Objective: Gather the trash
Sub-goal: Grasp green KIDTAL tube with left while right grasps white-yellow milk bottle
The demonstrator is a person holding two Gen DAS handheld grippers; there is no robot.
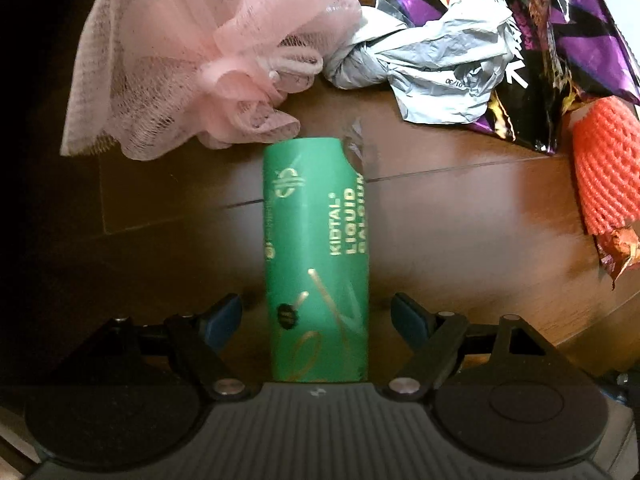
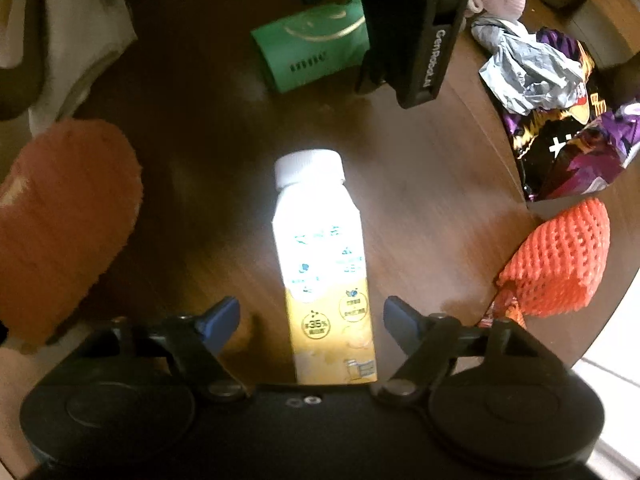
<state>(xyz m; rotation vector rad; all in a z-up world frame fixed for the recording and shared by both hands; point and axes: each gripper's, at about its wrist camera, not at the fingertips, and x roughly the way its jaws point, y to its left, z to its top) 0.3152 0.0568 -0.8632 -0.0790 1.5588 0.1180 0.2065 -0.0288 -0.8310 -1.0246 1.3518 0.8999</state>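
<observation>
Left tool [image 1: 316, 316] spread wide around a green box [image 1: 316, 256]; right tool [image 2: 312, 316] spread wide around a capped white bottle [image 2: 320, 264], contents unseen.

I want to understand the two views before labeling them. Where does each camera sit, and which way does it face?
Left wrist: sits on the left tool, looking along its open fingers at the green box lying on the wooden table; only the tool shows.
Right wrist: sits on the right tool, facing the white bottle lying between its open fingers; the left tool appears beyond it.
Shared: green box, purple snack bag, orange foam net.
</observation>
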